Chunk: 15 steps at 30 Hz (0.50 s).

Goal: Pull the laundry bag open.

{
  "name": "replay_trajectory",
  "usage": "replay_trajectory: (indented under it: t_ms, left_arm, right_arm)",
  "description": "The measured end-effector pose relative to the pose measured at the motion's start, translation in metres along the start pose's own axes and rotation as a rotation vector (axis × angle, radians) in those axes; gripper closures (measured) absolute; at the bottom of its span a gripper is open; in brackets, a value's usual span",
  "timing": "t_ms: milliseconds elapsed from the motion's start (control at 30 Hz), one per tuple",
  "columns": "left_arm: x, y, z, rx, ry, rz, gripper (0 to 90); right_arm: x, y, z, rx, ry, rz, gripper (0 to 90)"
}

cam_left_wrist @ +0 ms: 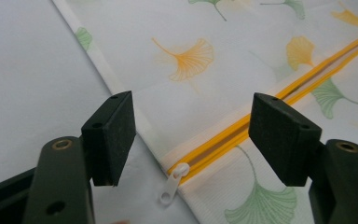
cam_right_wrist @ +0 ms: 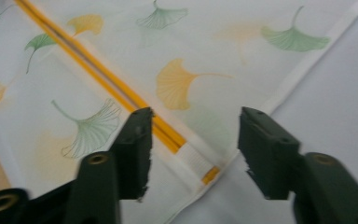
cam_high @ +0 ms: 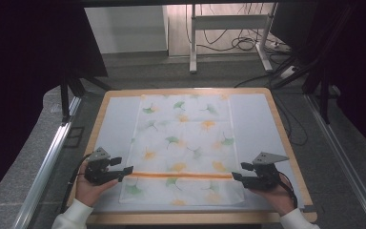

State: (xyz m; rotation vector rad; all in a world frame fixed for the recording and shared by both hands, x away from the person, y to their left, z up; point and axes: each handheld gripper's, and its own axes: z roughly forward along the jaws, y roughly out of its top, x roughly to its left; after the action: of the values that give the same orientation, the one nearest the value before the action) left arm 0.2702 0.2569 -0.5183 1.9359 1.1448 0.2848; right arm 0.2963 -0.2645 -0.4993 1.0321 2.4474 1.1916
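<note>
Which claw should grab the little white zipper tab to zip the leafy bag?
The left claw, probably. Its jaws stand open with the white zipper tab lying right between them at the bag's edge. The right claw is open over the zipper's other end, away from the tab.

Left gripper [cam_high: 124, 171] and right gripper [cam_high: 237, 172]: black bodies, each topped by a grey three-cornered plate. Jaws end in flat black pads with small holes; brass-ringed screws sit behind them. Black cables trail back. Sleeves [cam_high: 71, 217] are white.
</note>
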Motion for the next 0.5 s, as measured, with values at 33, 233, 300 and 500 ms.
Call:
replay_trajectory:
  t_ms: [33,233,300,500]
  left_arm:
    - [-0.001,0.0,0.0,0.001,0.009,0.006,31.9]
    - [-0.001,-0.003,-0.004,0.0,0.05,0.035,30.3]
    - [0.0,-0.004,-0.006,-0.005,0.051,0.031,30.3]
    - [0.003,-0.008,-0.014,-0.015,0.071,0.034,30.1]
  right_arm:
    - [0.0,0.0,0.0,0.0,0.0,0.0,39.6]
    - [-0.015,-0.001,-0.008,-0.046,-0.032,0.03,30.2]
    - [-0.018,-0.002,-0.011,-0.054,-0.047,0.037,30.2]
    - [-0.026,-0.003,-0.013,-0.064,-0.07,0.038,30.3]
